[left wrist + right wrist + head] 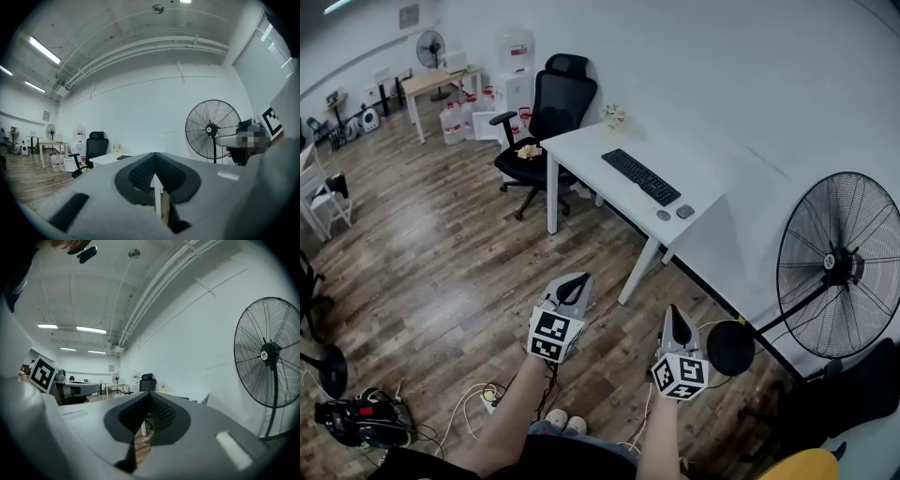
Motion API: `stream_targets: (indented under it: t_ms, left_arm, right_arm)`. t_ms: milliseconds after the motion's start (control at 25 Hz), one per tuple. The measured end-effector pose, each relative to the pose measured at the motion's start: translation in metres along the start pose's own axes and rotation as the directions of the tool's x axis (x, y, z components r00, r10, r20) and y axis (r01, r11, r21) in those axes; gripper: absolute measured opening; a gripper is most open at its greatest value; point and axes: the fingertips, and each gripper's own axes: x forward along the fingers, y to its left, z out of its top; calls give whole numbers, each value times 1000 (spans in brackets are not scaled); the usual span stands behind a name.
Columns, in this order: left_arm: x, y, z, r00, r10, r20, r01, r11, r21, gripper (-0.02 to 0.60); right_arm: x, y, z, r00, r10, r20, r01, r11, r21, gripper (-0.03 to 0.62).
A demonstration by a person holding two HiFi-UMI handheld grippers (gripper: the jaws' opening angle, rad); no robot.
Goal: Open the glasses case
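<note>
White table (581,150) bears a keyboard (640,176) and 2 small grey items (684,211) at its near corner; the glasses case cannot be identified. Both the left claw (577,281) and right claw (674,312) are clenched, empty.

Your left tool (155,158): jaws closed tip to tip, nothing between them. Beyond it you face one large standing fan (211,129), right of centre; one white surface (108,159), left, with a black office chair (95,146) beside it; wooden floor (21,180); white wall (140,108).
</note>
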Motion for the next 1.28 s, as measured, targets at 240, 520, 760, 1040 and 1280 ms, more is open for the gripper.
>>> stream_targets:
  t_ms: [240,520,760,1040,1280]
  left_arm:
    - [3,1,0,1000,19,6,-19,1000,-4,8]
    - [4,-7,5,999,0,37,1,1000,-28,74]
    - [5,-8,8,999,-18,52,20,998,-54,141]
    - [6,-3,5,999,7,45,-4,998,-65,175]
    - [8,-2,1,998,31,48,-28,997,-68,186]
  right_arm:
    - [2,-3,-3,1000,9,-4,-9,1000,1,8]
    - [0,-11,-1,1000,10,8,-10,1000,15,8]
    - [4,-18,-1,1000,15,12,-15,999,31,8]
    - [10,-23,-5,1000,29,12,-29,999,45,8]
    - [12,-30,-11,999,41,6,-42,998,43,8]
